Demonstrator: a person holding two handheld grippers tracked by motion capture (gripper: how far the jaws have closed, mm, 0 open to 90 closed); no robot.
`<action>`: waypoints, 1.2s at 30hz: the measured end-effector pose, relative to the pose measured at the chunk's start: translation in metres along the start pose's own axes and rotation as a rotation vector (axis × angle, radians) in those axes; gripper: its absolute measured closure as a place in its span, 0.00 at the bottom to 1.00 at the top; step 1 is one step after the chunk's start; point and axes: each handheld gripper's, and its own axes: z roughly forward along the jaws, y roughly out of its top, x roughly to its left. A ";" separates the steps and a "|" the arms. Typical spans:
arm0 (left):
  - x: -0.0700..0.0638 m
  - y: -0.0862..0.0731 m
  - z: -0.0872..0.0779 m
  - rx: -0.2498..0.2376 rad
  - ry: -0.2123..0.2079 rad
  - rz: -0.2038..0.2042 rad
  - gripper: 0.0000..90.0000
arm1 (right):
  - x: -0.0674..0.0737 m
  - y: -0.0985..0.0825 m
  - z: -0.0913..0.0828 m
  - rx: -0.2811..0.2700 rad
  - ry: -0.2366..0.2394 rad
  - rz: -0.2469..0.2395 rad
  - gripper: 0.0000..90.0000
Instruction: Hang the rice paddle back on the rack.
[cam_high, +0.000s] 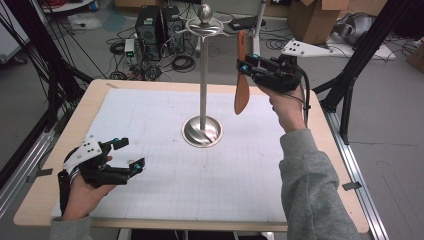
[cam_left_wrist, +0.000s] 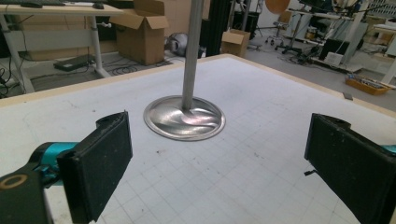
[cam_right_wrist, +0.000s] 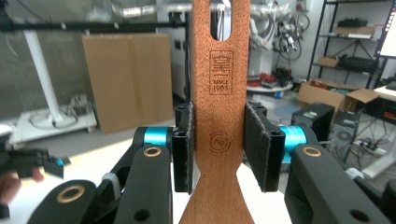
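Jaws of the right gripper pinch a wooden spatula upright beside the steel stand; the left gripper rests spread on the tabletop.

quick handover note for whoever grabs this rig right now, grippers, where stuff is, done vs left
Right gripper: shut on the wooden spatula, held upright in the air, hanging hole at top, right of the stand's pole.
Left gripper: open, holds nothing, low over the table at front left.
Metal stand: mid-table, hook ring at top.
Done: spatula picked up.
Left: probably hanging it on a hook.
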 end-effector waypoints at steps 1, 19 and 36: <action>0.000 0.000 0.000 0.001 0.000 -0.002 0.09 | 0.000 0.001 0.001 0.002 0.002 -0.002 0.73; 0.000 0.001 -0.002 -0.003 0.004 0.003 0.09 | 0.004 0.002 0.013 -0.009 -0.017 -0.002 0.73; -0.003 -0.001 0.001 0.012 -0.001 0.006 0.09 | 0.005 0.002 0.019 -0.024 -0.004 0.008 0.73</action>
